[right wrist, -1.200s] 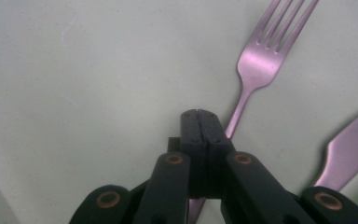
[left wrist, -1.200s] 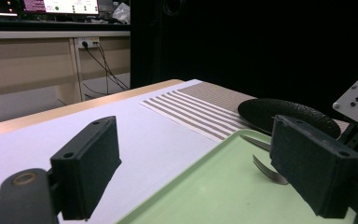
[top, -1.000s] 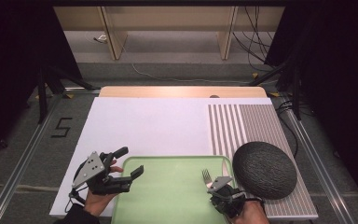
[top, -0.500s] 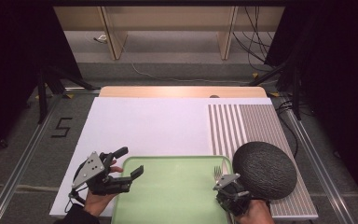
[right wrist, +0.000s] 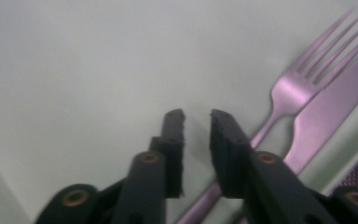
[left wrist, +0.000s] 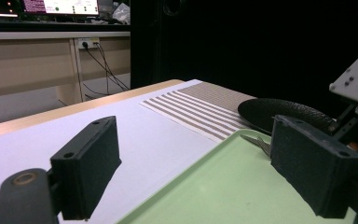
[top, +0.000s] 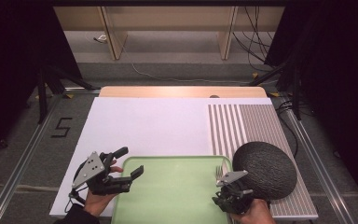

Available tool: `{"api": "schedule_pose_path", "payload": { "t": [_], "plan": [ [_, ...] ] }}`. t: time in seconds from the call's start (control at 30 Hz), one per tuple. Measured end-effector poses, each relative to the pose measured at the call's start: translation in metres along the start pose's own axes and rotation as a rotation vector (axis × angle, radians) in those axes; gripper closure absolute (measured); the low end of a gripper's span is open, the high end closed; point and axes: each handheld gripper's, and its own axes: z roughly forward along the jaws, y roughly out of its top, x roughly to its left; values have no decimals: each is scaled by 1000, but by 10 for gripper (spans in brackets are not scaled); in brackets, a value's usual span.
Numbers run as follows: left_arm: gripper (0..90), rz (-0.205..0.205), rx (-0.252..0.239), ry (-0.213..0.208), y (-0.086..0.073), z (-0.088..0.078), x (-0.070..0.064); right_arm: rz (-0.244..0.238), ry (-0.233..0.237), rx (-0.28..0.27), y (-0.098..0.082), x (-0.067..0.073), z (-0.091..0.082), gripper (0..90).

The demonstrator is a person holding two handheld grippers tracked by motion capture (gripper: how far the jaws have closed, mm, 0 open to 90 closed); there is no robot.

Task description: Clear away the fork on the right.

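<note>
A pale green tray (top: 177,191) lies at the table's near edge. A metal fork (top: 220,171) and a knife (right wrist: 326,112) lie side by side by the tray's right rim, tines pointing away from me. My right gripper (top: 220,201) hovers low over the tray (right wrist: 98,70) just left of the fork (right wrist: 289,88). Its jaws (right wrist: 197,116) stand a narrow gap apart with nothing between them, and the fork's handle runs under the right jaw. My left gripper (top: 130,162) is wide open over the tray's left rim, empty (left wrist: 200,163).
A dark, rough-textured round bowl (top: 263,168) sits on the striped mat (top: 242,123) right beside the tray and the right hand. The white table cover (top: 149,126) stretches beyond the tray. The table's front edge is close under both hands.
The fork has shifted right toward the tray's right rim, and the right gripper moved slightly right with it. The left gripper has stayed put.
</note>
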Motion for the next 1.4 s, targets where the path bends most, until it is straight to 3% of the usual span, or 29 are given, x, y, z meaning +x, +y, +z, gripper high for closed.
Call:
{"api": "schedule_pose_path", "payload": {
  "t": [0.07, 0.27, 0.47, 0.83, 1.2, 1.4],
  "plan": [
    [154, 1, 0, 0, 0, 0, 0, 28, 12, -44, 2, -2, -4, 578],
    [154, 0, -1, 0, 0, 0, 0, 107, 47, -120, 2, -7, -11, 494],
    [154, 2, 0, 0, 0, 0, 0, 172, 99, -230, 2, -14, -23, 376],
    [154, 2, 1, -1, 0, 0, 0, 261, 155, -374, -2, -24, -37, 275],
    [154, -9, 0, 4, 0, 2, 1, 356, 153, -448, -14, -43, -47, 227],
    [154, -7, 5, 0, 1, 4, 1, 405, 129, -507, -22, -55, -55, 209]
  ]
}}
